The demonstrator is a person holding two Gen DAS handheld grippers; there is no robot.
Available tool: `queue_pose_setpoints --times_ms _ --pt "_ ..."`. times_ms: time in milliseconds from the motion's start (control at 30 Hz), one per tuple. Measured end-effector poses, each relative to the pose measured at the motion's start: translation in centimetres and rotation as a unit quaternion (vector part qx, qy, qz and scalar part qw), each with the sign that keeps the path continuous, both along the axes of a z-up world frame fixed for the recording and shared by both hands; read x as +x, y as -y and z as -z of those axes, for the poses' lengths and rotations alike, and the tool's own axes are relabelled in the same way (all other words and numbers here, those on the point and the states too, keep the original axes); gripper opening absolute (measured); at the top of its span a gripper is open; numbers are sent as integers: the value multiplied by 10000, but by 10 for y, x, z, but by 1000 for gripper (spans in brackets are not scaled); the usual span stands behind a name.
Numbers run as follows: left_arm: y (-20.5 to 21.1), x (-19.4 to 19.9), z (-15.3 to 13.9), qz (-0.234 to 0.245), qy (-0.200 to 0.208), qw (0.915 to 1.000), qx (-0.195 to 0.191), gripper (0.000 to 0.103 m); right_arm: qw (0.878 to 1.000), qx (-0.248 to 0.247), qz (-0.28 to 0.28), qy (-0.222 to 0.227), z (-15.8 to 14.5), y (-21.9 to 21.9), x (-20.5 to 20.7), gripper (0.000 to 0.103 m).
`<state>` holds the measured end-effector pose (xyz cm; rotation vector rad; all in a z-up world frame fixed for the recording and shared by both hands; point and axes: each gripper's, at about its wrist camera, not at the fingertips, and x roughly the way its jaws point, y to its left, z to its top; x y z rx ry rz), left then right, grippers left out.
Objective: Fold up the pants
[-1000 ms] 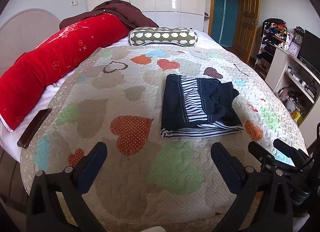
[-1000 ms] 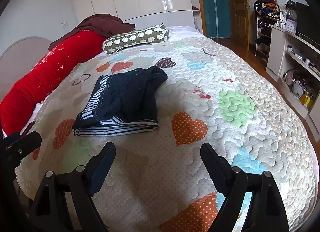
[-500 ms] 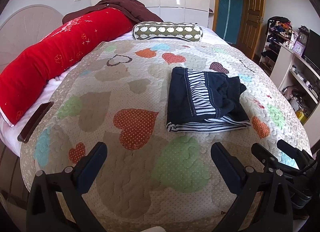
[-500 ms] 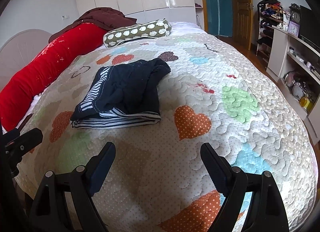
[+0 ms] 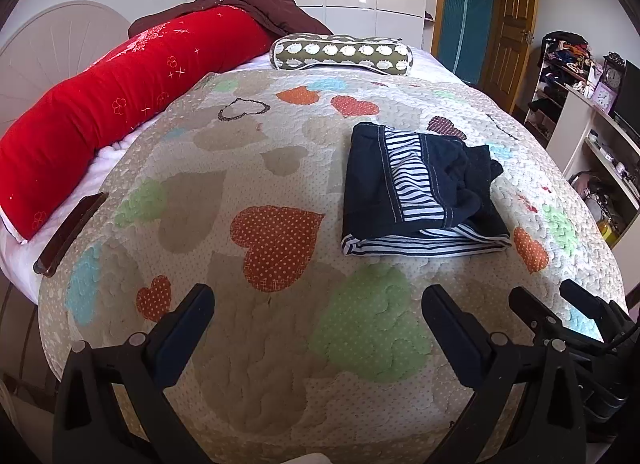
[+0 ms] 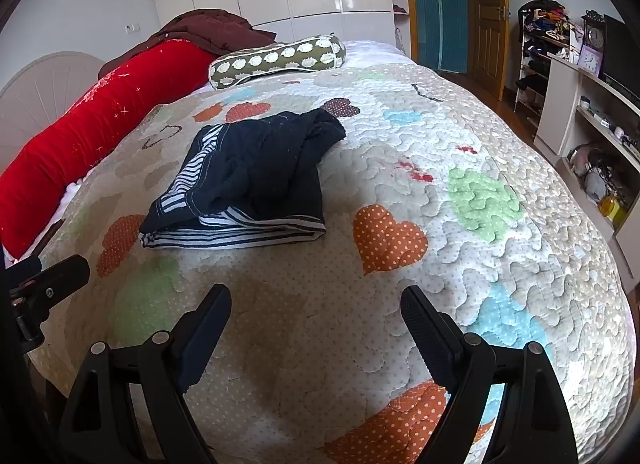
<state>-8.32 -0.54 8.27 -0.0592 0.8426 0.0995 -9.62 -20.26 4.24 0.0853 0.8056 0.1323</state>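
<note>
The dark navy pants [image 5: 416, 188] with a blue-and-white striped lining lie folded in a compact stack on the heart-patterned quilt [image 5: 280, 168]. They also show in the right wrist view [image 6: 248, 180]. My left gripper [image 5: 318, 304] is open and empty, held above the quilt's near edge, short of the pants. My right gripper [image 6: 316, 306] is open and empty too, also nearer than the pants. The right gripper shows at the left wrist view's lower right [image 5: 576, 308].
A long red bolster [image 5: 120, 104] lies along the bed's left side with a brown blanket [image 5: 248, 4] behind it. A green patterned pillow [image 5: 340, 52] sits at the far end. A dark flat object [image 5: 68, 232] rests at the left edge. Shelves [image 6: 592, 112] stand at right.
Both grippers have risen and drawn back a little from the pants, staying open. The folded pants have not moved.
</note>
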Motion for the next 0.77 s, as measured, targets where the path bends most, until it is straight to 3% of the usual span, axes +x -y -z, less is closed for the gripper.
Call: queue_pose_setpoints --times_ms 767 --pt "-7 5 13 22 -185 9995 -248 103 9998 -108 -189 -32 3 -12 -3 90"
